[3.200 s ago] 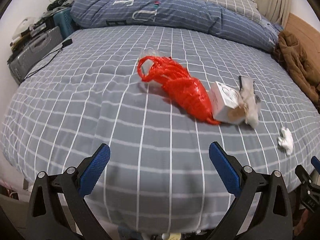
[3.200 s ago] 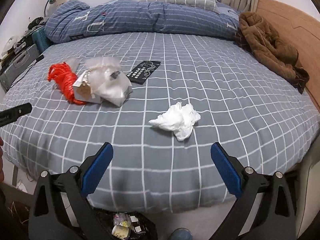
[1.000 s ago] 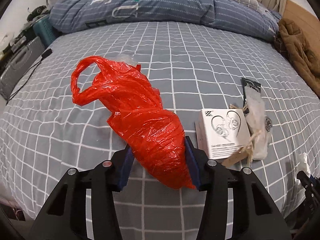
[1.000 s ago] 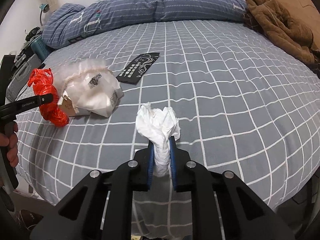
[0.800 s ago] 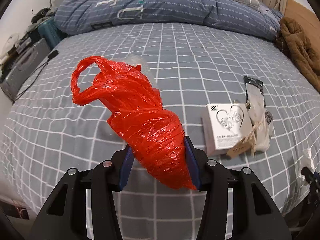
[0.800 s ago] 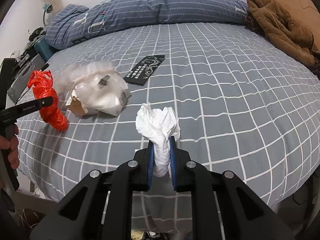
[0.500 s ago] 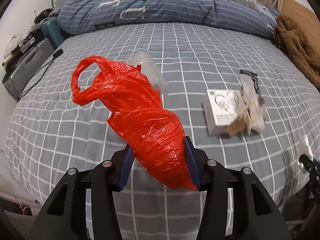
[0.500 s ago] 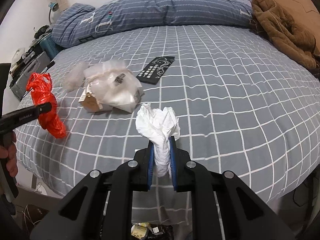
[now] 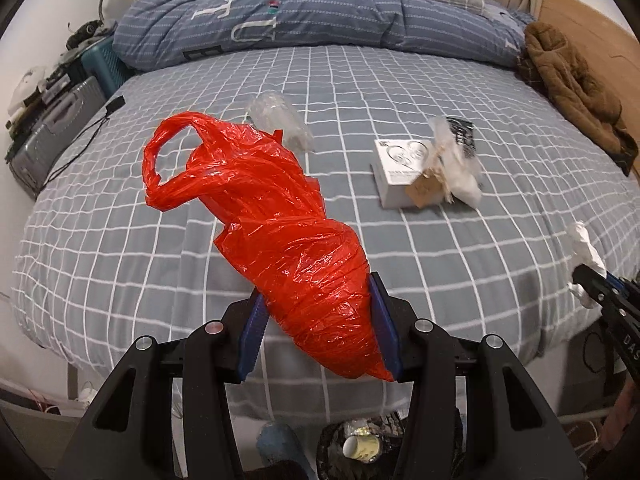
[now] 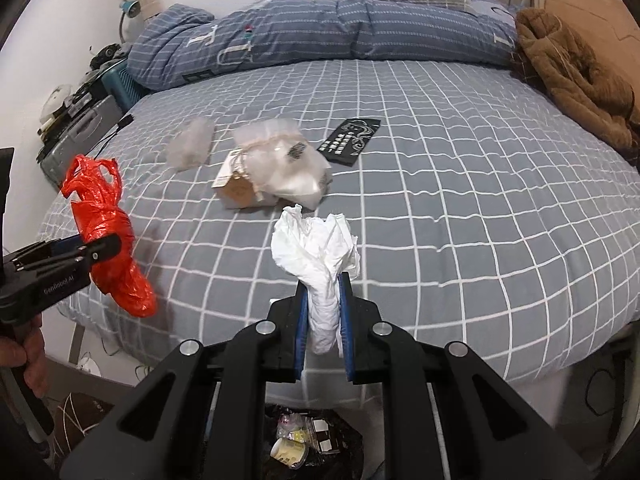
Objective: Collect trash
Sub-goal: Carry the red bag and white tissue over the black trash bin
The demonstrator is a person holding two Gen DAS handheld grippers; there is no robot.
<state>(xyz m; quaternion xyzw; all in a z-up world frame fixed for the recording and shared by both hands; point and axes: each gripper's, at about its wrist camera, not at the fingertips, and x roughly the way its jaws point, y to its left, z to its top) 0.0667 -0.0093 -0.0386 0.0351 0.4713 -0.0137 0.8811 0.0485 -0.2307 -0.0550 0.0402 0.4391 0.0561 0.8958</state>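
left gripper (image 9: 318, 330): pads pinch red bag (image 9: 280, 232), clear of bed (image 9: 460, 240) | right gripper (image 10: 324, 322): pads pinch tissue (image 10: 320, 252) above bin (image 10: 304, 444)

Soft, even daylight from the windows at the top of my frames leaves faint shadows, while the fisheye bends the bed (image 9: 400, 80) and blackens every corner.

Grey checked bed (image 10: 460, 184) with folded blue duvet (image 10: 320, 28), brown coat (image 10: 576, 80), white box (image 9: 400, 168), black card (image 10: 350, 141).
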